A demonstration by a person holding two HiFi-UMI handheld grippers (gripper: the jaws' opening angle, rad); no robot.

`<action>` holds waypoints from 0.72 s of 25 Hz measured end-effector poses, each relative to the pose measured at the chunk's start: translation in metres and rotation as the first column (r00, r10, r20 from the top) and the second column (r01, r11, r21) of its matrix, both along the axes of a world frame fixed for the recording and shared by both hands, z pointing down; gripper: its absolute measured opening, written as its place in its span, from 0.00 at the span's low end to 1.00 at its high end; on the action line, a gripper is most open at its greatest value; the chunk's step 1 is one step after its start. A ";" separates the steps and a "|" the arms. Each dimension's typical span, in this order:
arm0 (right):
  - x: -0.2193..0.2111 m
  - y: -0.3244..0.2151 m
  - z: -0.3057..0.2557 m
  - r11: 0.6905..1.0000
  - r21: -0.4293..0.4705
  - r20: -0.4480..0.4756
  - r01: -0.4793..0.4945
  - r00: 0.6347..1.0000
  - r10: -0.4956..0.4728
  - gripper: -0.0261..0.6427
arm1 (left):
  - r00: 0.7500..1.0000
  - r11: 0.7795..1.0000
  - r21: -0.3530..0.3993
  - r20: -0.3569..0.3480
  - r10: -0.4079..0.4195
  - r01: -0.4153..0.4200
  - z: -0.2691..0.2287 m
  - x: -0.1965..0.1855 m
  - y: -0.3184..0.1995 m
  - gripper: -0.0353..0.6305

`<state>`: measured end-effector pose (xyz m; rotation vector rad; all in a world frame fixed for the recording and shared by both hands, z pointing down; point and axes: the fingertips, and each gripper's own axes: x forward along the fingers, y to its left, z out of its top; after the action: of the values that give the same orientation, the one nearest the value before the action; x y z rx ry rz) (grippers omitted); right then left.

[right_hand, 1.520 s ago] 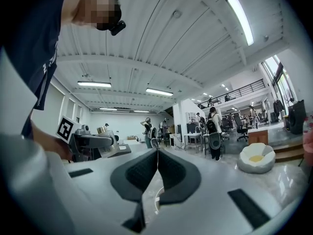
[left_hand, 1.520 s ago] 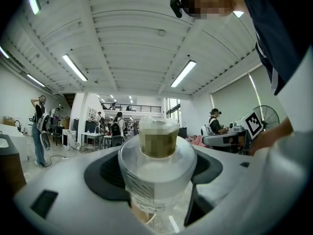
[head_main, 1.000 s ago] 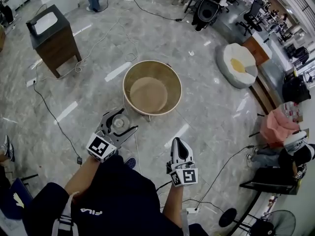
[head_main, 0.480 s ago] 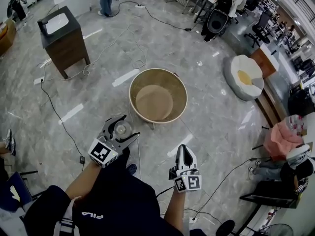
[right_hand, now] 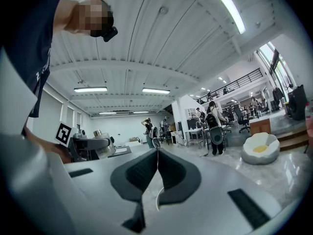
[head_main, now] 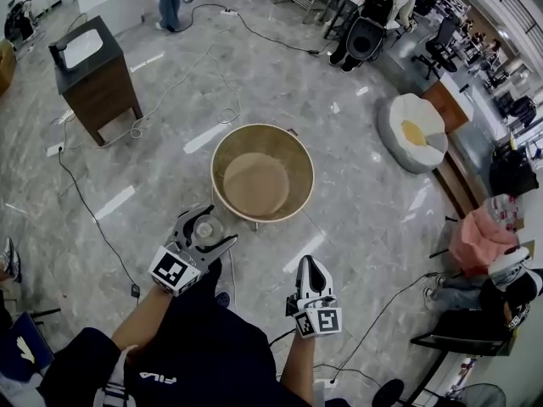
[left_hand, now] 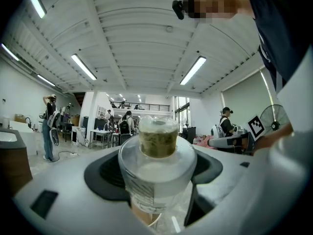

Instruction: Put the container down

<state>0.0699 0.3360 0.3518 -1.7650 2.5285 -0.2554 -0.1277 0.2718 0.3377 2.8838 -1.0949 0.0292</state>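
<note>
A clear glass container [head_main: 205,226] with a cork-like stopper stands upright between the jaws of my left gripper [head_main: 204,230], held in the air near the rim of a round wooden table [head_main: 222,148]. In the left gripper view the container [left_hand: 157,165] fills the middle, its stopper on top, with the dark pads [left_hand: 106,173] pressed on both sides. My right gripper [head_main: 312,271] hangs lower right, over the floor, its pads [right_hand: 142,173] pressed together on nothing. From the right gripper view, the left gripper [right_hand: 93,146] and its container show at the left.
The round table has a raised rim and thin legs. A dark wooden cabinet [head_main: 93,75] stands at the upper left. Cables [head_main: 89,202] run across the marble floor. A white beanbag seat [head_main: 416,121] sits at the right. People and desks stand at the far edge.
The view has shifted a little; both grippers stay much where they were, the left one still holding the container near the table's rim.
</note>
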 end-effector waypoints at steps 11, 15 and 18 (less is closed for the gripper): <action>0.016 -0.131 -0.006 0.999 0.017 -0.017 -0.044 0.999 0.045 0.08 | 0.999 1.000 0.007 -0.035 0.029 -0.029 0.001 0.017 -0.136 0.59; 0.016 -0.189 -0.012 0.998 0.018 -0.029 -0.064 0.997 0.065 0.08 | 0.998 0.999 0.020 -0.033 0.051 -0.050 -0.003 0.017 -0.193 0.59; 0.017 -0.229 -0.017 0.996 0.025 -0.032 -0.085 0.996 0.085 0.08 | 0.997 0.997 0.022 -0.030 0.070 -0.069 -0.004 0.019 -0.234 0.59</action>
<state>0.0871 0.1070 0.3345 -1.8782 2.4599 -0.1938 -0.1084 0.0374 0.3333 2.9298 -0.9960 -0.0232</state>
